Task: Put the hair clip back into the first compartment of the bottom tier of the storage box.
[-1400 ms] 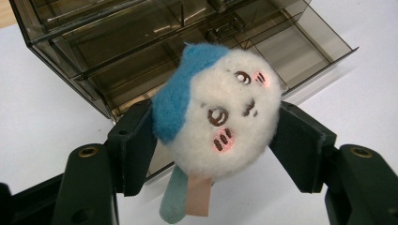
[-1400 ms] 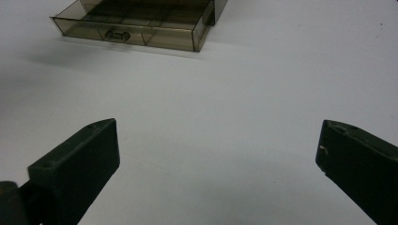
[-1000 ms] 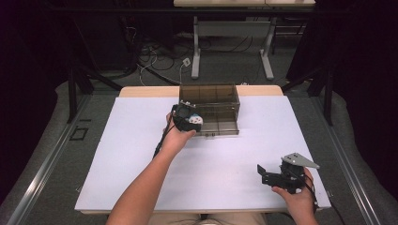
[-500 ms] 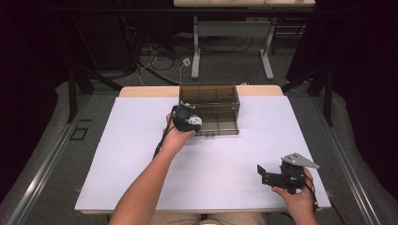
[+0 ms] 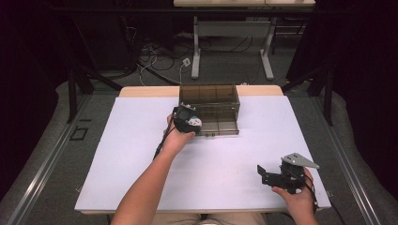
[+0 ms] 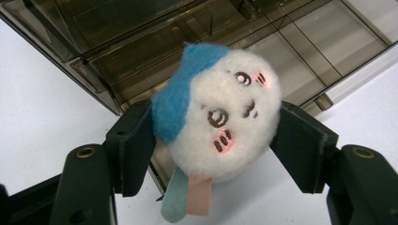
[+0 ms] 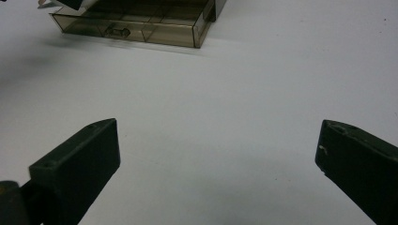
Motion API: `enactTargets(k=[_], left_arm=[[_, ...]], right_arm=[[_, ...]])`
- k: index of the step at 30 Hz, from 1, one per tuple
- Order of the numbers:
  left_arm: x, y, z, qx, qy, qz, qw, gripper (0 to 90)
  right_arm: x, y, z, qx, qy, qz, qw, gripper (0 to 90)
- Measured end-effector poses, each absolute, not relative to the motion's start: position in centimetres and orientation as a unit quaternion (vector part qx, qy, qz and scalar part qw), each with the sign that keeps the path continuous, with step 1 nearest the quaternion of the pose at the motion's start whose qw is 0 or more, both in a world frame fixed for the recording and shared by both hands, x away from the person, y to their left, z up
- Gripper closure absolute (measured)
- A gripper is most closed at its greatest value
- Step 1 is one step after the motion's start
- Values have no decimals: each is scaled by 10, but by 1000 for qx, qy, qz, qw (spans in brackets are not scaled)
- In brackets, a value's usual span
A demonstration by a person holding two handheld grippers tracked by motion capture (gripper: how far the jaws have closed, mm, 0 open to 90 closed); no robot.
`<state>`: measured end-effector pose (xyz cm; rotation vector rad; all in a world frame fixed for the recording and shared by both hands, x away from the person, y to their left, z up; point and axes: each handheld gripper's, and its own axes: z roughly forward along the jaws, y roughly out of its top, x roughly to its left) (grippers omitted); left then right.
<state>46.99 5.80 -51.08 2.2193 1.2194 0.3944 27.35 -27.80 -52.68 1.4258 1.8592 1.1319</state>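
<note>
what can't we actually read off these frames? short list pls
- Round white plush toy with blue patch: its lower body, left gripper view, cut off by the bottom edge and the left gripper shut on it.
- Same toy, high view: too small, covered by gripper and hand.
- Smoky transparent plastic drawer box: far compartments' contents, murky walls.
- Box in the right gripper view: top cut by the edge.
- Open right gripper: body out of frame.
</note>
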Motion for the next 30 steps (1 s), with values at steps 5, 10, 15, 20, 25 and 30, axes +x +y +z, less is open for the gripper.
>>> enactTargets(k=[5, 10, 15, 20, 25, 30], left_arm=[[470, 58, -511, 830, 457, 146, 284, 339], [470, 58, -512, 829, 459, 146, 282, 329], [470, 57, -512, 826, 466, 145, 284, 308], [470, 56, -511, 822, 467, 146, 290, 260], [469, 56, -511, 823, 467, 151, 286, 218], [468, 56, -509, 818, 470, 158, 291, 160]], right_arm=[[273, -279, -526, 528, 692, 417, 261, 0], [274, -278, -527, 527, 689, 420, 266, 0], [273, -279, -526, 527, 693, 417, 261, 0], [273, -279, -526, 527, 696, 415, 257, 0], [273, -279, -526, 525, 696, 415, 260, 0], [273, -279, -526, 526, 697, 413, 260, 0]])
